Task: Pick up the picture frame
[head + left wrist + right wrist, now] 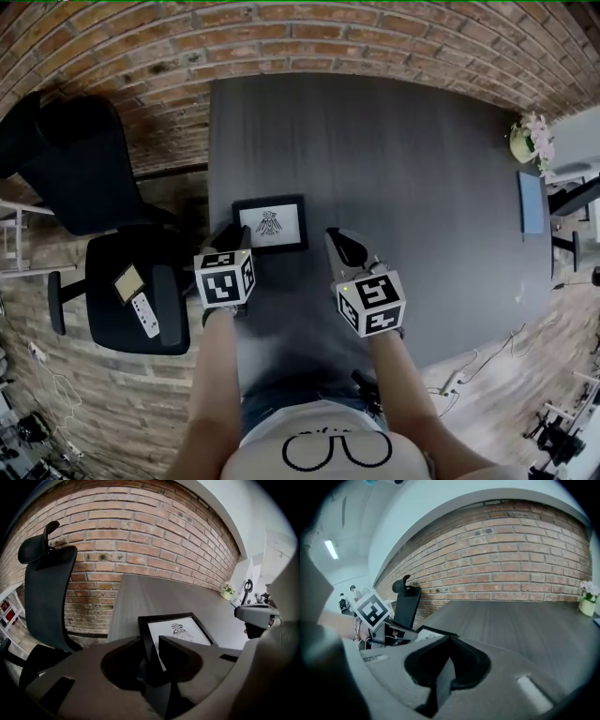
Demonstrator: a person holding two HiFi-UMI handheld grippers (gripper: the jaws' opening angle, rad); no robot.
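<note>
The black picture frame [270, 223] with a bird-like drawing lies on the dark grey table [403, 169], close to its near left edge. My left gripper [236, 238] is at the frame's near left corner. In the left gripper view the frame [180, 630] runs its left side bar between the parted jaws of this gripper [150, 641], and a thin gap shows beside the right jaw. My right gripper [343, 242] hovers just right of the frame, shut and empty [449, 641]. In the right gripper view a corner of the frame [429, 632] shows at the left.
A black office chair [94, 187] stands left of the table, with a remote [144, 315] on its seat. A small flower pot [527, 141] and a blue flat object [532, 203] sit at the table's far right. A brick wall [140, 536] lies behind.
</note>
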